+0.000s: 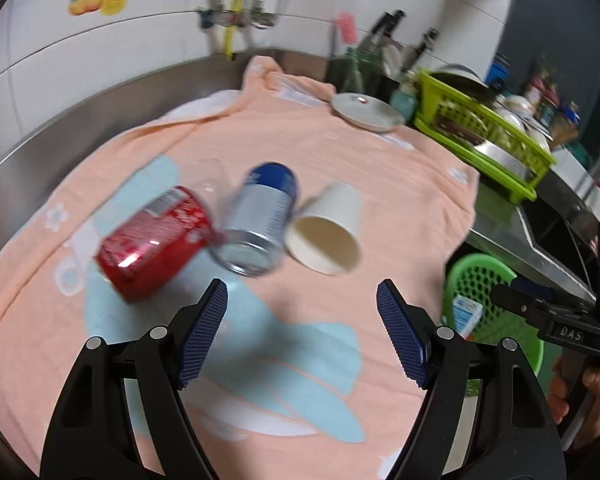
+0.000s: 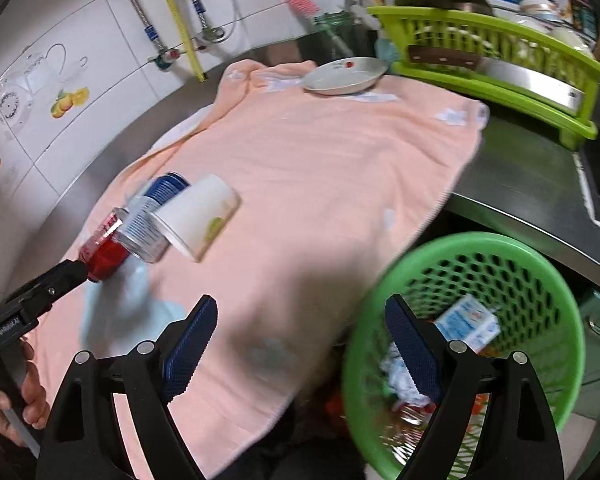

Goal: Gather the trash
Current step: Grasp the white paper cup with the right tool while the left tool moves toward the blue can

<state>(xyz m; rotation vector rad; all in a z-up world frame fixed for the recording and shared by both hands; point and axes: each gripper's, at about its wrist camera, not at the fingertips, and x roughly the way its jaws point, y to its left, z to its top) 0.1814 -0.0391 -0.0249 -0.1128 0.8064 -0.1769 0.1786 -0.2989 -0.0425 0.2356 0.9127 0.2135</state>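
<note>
Left gripper (image 1: 302, 296) hangs over the peach towel (image 1: 340, 168), jaws well apart, blue pads bare, nothing between them and nothing touched. Right gripper (image 2: 300, 312) is the same story: jaws spread wide, empty, one finger over the towel's edge, the other finger over the green basket (image 2: 552, 276).

Count the trash on the towel: three pieces, all lying on their sides in a tight row. One red can (image 1: 156, 244), one silver-and-blue can (image 1: 260, 220) pressed against it, one white paper cup (image 1: 328, 228) just beside that can, mouth open toward the left wrist camera. The left gripper's fingertips sit just short of the two cans, apart from them.

One green basket, off the counter's edge on the right, and already in it: one small blue-and-white carton (image 2: 466, 322), some crumpled white paper (image 2: 400, 376), and other bits too blurred to name.

Further back, one white plate (image 2: 344, 74) rests on the towel's far end, and one lime dish rack (image 2: 500, 52) stands beside it, loaded with dishes.

Both frames are smeared with motion blur.
</note>
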